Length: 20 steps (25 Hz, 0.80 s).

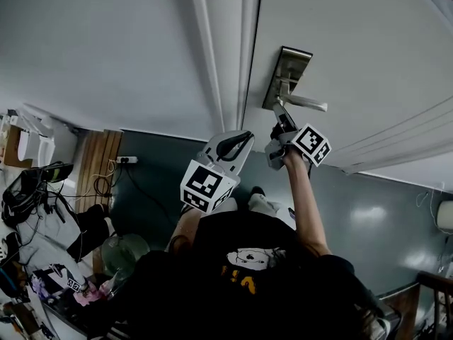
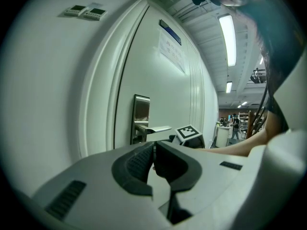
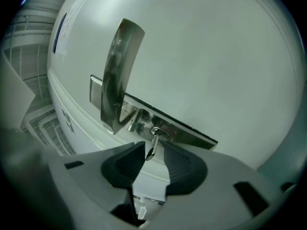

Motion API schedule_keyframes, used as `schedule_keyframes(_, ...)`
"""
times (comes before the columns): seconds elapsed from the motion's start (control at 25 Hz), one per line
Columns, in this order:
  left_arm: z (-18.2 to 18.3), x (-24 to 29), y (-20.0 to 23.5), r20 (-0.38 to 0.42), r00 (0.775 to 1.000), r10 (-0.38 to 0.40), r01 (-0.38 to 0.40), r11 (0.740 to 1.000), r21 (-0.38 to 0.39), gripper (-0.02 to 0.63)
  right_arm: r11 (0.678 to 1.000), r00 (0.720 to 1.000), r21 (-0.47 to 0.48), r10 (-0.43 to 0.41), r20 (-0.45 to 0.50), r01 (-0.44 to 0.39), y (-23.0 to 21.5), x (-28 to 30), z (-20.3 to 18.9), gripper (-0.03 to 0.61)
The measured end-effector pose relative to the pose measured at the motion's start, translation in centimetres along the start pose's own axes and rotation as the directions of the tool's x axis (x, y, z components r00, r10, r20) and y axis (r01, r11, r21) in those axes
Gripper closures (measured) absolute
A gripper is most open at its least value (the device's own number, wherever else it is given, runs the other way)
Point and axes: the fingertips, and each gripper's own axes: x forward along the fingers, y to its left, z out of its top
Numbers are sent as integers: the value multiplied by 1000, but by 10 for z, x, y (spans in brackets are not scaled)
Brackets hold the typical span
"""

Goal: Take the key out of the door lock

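On the white door [image 1: 354, 41] is a steel lock plate [image 1: 287, 73] with a lever handle [image 1: 306, 103]. In the right gripper view a small metal key [image 3: 152, 146] sticks out of the keyhole [image 3: 160, 133] below the handle [image 3: 117, 75]. My right gripper [image 3: 154, 148] is open, one jaw on each side of the key's bow, with a gap showing. From the head view it [image 1: 282, 127] sits just under the plate. My left gripper [image 1: 237, 143] hangs back by the door frame, jaws shut on nothing [image 2: 154, 148]. It sees the plate [image 2: 140, 111] from the side.
The door frame [image 1: 226, 55] and a white wall [image 1: 92, 48] lie left of the lock. A cluttered table [image 1: 42, 261] and a wooden panel [image 1: 99, 161] stand at the lower left on a grey floor [image 1: 368, 211]. A paper notice [image 2: 171, 49] hangs high on the door.
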Motion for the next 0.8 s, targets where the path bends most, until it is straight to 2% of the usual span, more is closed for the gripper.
schedule_keyframes(0.24,5,-7,1,6,1000,-2,2,1000,2,591,999,999,36,-7,49,5,7,-1,9,518)
schedule_keyframes(0.44,7,-9,0,8,1000,-13,13,1000,2,591,999,998,45,-2,63,-1,12,-1,10,525)
schedule_keyframes(0.8,5,-5,3,6,1000,-21,21,1000,3,591,986,997,159,30,77,-42,7,0,9,538)
